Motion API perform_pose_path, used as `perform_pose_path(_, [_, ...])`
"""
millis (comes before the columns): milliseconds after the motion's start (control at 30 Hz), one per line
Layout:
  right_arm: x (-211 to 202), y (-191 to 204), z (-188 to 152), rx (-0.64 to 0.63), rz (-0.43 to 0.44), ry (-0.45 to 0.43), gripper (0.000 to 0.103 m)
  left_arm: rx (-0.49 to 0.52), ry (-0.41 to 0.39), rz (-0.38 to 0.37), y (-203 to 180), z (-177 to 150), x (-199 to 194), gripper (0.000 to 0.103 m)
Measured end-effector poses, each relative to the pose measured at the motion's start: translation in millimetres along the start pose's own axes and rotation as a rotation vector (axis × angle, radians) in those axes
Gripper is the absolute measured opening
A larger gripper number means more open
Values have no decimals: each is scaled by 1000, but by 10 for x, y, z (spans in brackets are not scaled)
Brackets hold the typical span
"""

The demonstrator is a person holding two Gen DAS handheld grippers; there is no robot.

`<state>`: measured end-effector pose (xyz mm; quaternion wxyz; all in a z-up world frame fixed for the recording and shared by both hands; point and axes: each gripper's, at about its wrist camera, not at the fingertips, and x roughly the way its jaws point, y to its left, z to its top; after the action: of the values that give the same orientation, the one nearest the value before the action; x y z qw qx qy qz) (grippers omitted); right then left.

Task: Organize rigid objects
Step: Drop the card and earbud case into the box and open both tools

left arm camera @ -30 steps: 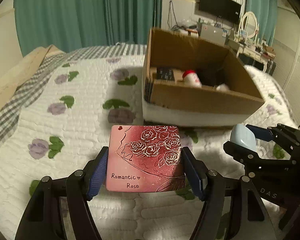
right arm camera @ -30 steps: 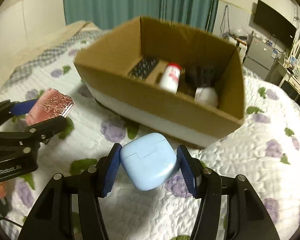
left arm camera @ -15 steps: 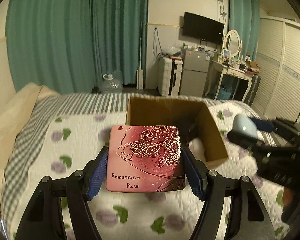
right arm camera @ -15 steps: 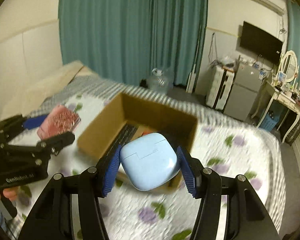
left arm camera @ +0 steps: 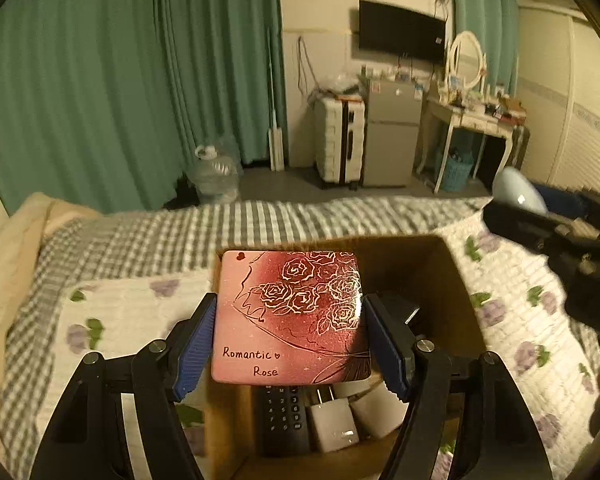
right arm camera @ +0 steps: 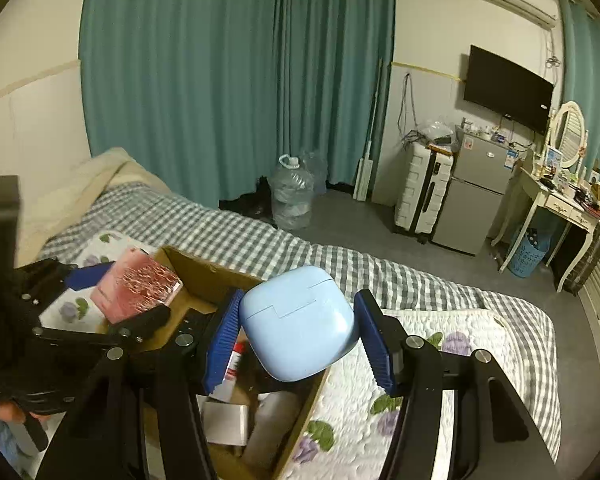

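Observation:
My left gripper (left arm camera: 290,316) is shut on a pink "Romantic Rose" tin (left arm camera: 290,314) and holds it above the open cardboard box (left arm camera: 458,288). My right gripper (right arm camera: 296,326) is shut on a light blue rounded case (right arm camera: 298,322), held over the same box (right arm camera: 204,270). The tin (right arm camera: 134,286) and left gripper also show at the left of the right wrist view. The blue case (left arm camera: 516,192) shows at the right of the left wrist view. Inside the box lie a black remote (left arm camera: 284,412), white chargers (left arm camera: 332,420) and a red-capped bottle (right arm camera: 232,368).
The box stands on a bed with a floral quilt (left arm camera: 132,320) and a checked blanket (right arm camera: 260,240). Beyond the bed are teal curtains, a water jug (right arm camera: 292,196), a white suitcase (right arm camera: 420,192), a small fridge (right arm camera: 476,192) and a dressing table (right arm camera: 560,200).
Both grippers have risen and moved forward over the box with their objects still held. The views now look down into the box from above, where before they faced its side.

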<state>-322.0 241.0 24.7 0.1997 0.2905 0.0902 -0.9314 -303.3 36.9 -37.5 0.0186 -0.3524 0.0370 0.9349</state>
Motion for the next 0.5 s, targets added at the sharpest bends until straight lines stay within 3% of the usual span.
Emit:
perform_pose_path(267, [325,-216,-116,-1,17,48,57,-3,30,-2,-18,-96,460,72])
perform_pose_path(500, [253,-300,-183,24,23,51,57,-58,19,-20,-8,-74,366,74])
